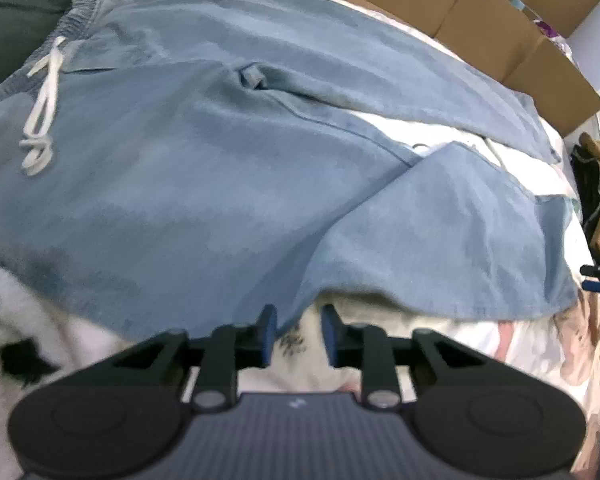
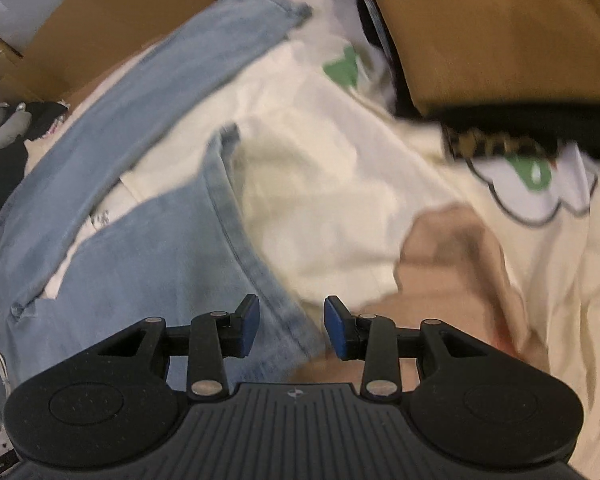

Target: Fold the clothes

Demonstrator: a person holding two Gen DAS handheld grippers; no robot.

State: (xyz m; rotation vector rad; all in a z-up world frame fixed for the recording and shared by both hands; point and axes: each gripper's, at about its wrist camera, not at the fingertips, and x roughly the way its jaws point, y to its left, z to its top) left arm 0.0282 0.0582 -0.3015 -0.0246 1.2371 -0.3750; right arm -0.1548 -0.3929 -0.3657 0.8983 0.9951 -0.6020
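- Cream bedding (image 1: 440, 332) with printed patches, cluttered with clothes; brown cardboard boxes (image 1: 480, 28) behind.
- Spread flat across bedding: blue shorts (image 1: 188, 184), white drawstring (image 1: 40, 120) at waistband on left, both leg openings toward right.
- Left gripper (image 1: 298, 336) at near hem of shorts, blue-padded fingers (image 1: 269, 334) parted, cloth edge just beside them, nothing pinched.
- Right gripper (image 2: 290, 328) over hem of one leg, fingers (image 2: 337, 332) parted, hem lying between, not pressed.
- Mustard garment (image 2: 500, 40) at upper right.

Shorts (image 1: 220, 140) on bedding (image 1: 440, 336)
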